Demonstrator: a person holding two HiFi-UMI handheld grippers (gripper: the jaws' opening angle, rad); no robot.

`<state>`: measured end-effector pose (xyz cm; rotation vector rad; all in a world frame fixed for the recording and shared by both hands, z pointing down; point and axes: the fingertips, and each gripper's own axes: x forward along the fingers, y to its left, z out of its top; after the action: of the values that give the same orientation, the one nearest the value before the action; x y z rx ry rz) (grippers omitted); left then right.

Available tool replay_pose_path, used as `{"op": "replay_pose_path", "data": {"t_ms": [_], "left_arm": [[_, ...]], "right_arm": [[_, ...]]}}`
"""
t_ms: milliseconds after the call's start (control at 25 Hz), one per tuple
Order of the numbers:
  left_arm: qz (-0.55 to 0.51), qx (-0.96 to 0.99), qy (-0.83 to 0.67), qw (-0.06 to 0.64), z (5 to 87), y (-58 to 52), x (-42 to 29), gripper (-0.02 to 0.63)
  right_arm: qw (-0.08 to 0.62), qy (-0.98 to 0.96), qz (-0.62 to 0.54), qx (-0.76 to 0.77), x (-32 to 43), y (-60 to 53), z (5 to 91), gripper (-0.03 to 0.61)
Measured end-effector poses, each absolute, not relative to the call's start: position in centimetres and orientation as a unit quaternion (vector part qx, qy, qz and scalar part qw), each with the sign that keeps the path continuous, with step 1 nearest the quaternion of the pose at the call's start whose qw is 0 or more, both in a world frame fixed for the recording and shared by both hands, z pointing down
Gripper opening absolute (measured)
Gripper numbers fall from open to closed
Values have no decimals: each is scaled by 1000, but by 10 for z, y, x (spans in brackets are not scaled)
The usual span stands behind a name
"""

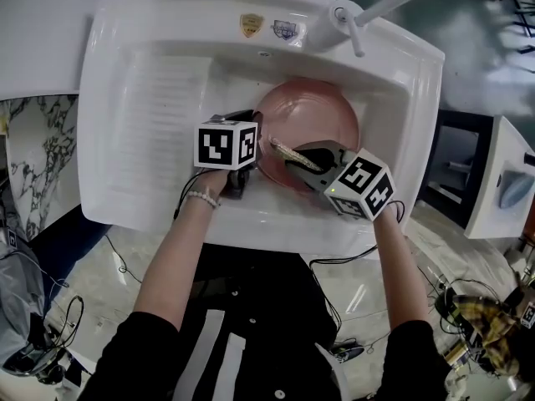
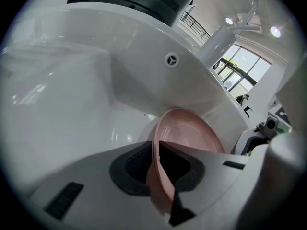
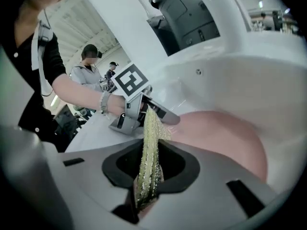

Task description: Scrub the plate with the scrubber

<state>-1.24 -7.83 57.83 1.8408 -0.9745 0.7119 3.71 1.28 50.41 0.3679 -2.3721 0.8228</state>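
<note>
No readable text anywhere. The sink (image 1: 125,73) back rim carries two small stickers by the tap: a gold shield sticker (image 1: 251,25) and a blue-and-white sticker (image 1: 285,30), both probably bearing print or a logo, but too small and blurred to read. The left marker cube (image 1: 226,144) and right marker cube (image 1: 361,184) show only black-and-white square code patterns, no letters or digits. Both gripper views show no lettering on the basin or on anything else in view.
</note>
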Motion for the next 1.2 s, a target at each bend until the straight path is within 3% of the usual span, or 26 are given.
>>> {"op": "replay_pose_path", "data": {"t_ms": [360, 520, 680, 1080, 1200], "left_arm": [[273, 767, -404, 417, 534, -99, -22, 44], [250, 780, -413, 398, 501, -109, -24, 2], [213, 799, -415, 380, 462, -111, -20, 2], [169, 847, -412, 290, 354, -108, -9, 2], [167, 863, -406, 252, 325, -103, -4, 2]], "right_arm": [[237, -905, 201, 291, 44, -24, 449, 75], [237, -898, 171, 330, 59, -28, 423, 75], [223, -892, 138, 369, 72, -33, 392, 75], [164, -871, 65, 458, 87, -38, 301, 75], [175, -852, 68, 488, 97, -33, 284, 75]]}}
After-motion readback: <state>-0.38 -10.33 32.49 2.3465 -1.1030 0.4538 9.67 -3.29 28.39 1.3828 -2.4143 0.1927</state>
